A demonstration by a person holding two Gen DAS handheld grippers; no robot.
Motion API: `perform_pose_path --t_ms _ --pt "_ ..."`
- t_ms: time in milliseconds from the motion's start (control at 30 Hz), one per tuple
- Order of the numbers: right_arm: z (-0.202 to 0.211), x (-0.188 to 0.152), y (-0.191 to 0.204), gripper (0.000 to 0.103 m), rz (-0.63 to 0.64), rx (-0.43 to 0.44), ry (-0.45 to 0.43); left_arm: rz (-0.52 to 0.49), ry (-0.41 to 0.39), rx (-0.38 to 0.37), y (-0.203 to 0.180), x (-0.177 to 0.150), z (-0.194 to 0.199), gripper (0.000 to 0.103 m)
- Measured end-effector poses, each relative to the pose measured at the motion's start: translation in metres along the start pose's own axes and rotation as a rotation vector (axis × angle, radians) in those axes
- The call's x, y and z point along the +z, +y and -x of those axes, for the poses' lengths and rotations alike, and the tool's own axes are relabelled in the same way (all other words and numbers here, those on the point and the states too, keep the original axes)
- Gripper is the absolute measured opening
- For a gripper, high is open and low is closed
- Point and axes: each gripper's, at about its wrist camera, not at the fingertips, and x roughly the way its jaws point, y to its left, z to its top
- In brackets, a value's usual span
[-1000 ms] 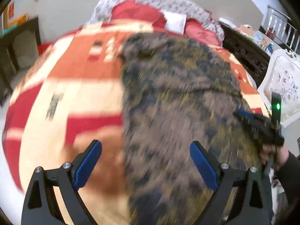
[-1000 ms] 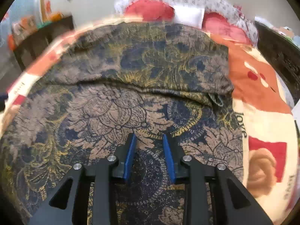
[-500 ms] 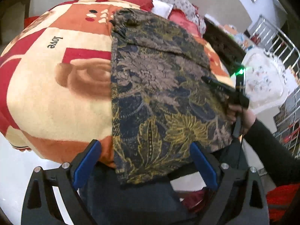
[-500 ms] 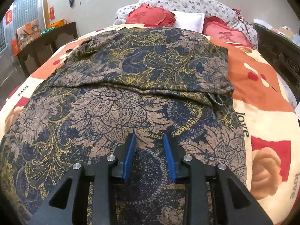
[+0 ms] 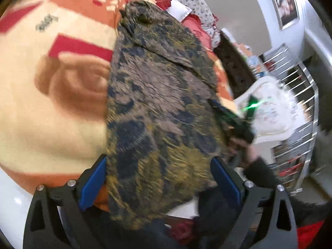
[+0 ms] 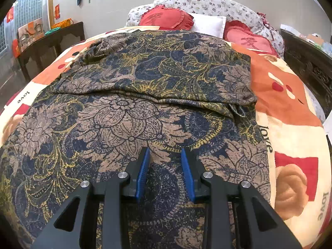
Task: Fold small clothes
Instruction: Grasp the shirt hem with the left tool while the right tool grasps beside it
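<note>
- Garment [image 6: 132, 112]: navy, tan and mustard floral-paisley print.
- Bedspread [image 6: 290, 95], at 3 o'clock of the garment: cream, orange and red blocks, tan rose, black "love" lettering.
- Heart cushions [image 6: 166, 18], at 12 o'clock: red.
- Gripper pads [image 6: 143, 172]: blue.

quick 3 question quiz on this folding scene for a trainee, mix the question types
1. True or false: the left gripper has its jaws wide apart.
2. Multiple choice: the patterned garment lies on A) a bare floor, B) a blanket on a bed, C) a chair.
3. Fill in: past the garment, at the head of the bed, lie red cushions and a ____ pillow.

Key
1. True. The blue pads stand far apart with the garment's near edge between them, nothing pinched.
2. B. The right gripper sits over the garment with its jaws narrowly parted, fabric between them.
3. White.
</note>
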Motion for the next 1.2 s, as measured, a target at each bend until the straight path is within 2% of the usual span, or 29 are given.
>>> perform_pose_path --t_ms 33,100,167,200,267,367,533,667,733,800,1000,1133,1200 --pt "0.0 0.0 0.0 0.032 0.0 0.0 0.0 0.027 0.014 -0.036 0.002 -0.002 0.0 0.091" --pt "0.0 0.0 0.0 0.032 0.0 0.0 0.0 0.05 0.023 -0.053 0.001 -0.003 0.001 0.081" --pt "0.0 0.0 0.0 0.032 -0.002 0.001 0.002 0.047 0.024 -0.055 0.0 -0.002 0.002 0.078" --pt "0.0 0.001 -0.001 0.032 -0.005 0.003 0.009 0.045 0.022 -0.04 0.002 -0.002 0.002 0.078" --pt "0.004 0.004 -0.001 0.033 -0.001 -0.006 0.043 0.055 0.024 -0.014 0.006 -0.001 0.0 0.07" --pt "0.035 0.003 -0.011 0.032 -0.019 -0.058 0.092 0.015 0.027 0.052 0.001 -0.005 0.001 0.061" --pt "0.126 -0.039 -0.048 0.033 -0.09 -0.049 0.046 -0.109 0.019 0.162 -0.016 -0.022 0.01 0.06" --pt "0.174 -0.091 -0.078 0.033 -0.176 -0.107 0.057 -0.166 -0.003 0.212 -0.022 -0.03 0.007 0.058" --pt "0.188 -0.115 -0.087 0.033 -0.21 -0.146 0.069 -0.154 -0.02 0.222 -0.021 -0.029 0.004 0.042" --pt "0.195 -0.133 -0.094 0.033 -0.255 -0.157 0.074 -0.141 -0.032 0.241 -0.017 -0.027 0.002 0.031" --pt "0.194 -0.159 -0.114 0.033 -0.409 -0.078 0.069 -0.101 -0.054 0.273 -0.009 -0.024 0.002 0.011" --pt "0.179 -0.159 -0.107 0.033 -0.424 -0.025 0.071 -0.098 -0.065 0.307 -0.01 -0.026 0.003 0.007" --pt "0.171 -0.157 -0.103 0.033 -0.419 0.033 0.06 -0.104 -0.069 0.327 -0.013 -0.026 0.002 0.007"
